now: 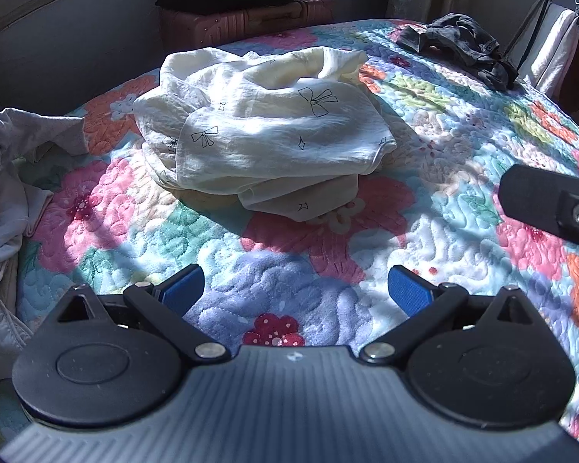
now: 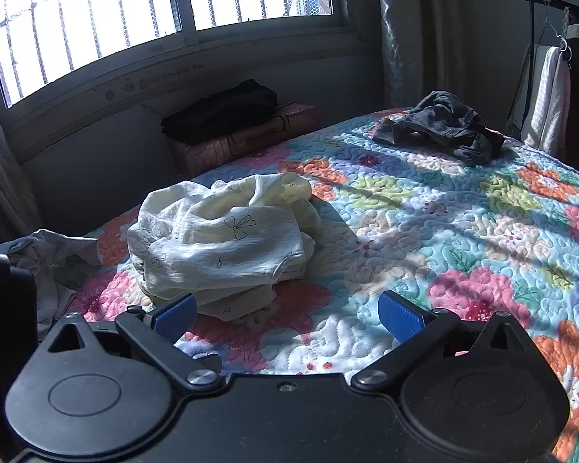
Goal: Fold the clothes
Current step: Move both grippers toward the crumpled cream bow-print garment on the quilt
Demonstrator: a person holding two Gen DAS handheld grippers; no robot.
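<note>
Cream garment [image 1: 266,127] with bow prints lies crumpled mid-bed on the floral quilt [image 1: 444,208], ahead of left tongs [image 1: 295,289] and right tongs [image 2: 287,314], both spread empty; its bunched layers risk being pinched together, skewing the fold.

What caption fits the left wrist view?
Open left claw hovers over a floral quilt, facing a crumpled cream garment, nothing held.

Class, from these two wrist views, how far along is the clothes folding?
Done: nothing looks folded. In hand: nothing; the left gripper and right gripper are open and empty. Left: the crumpled cream garment, dark garment and grey clothes.
</note>
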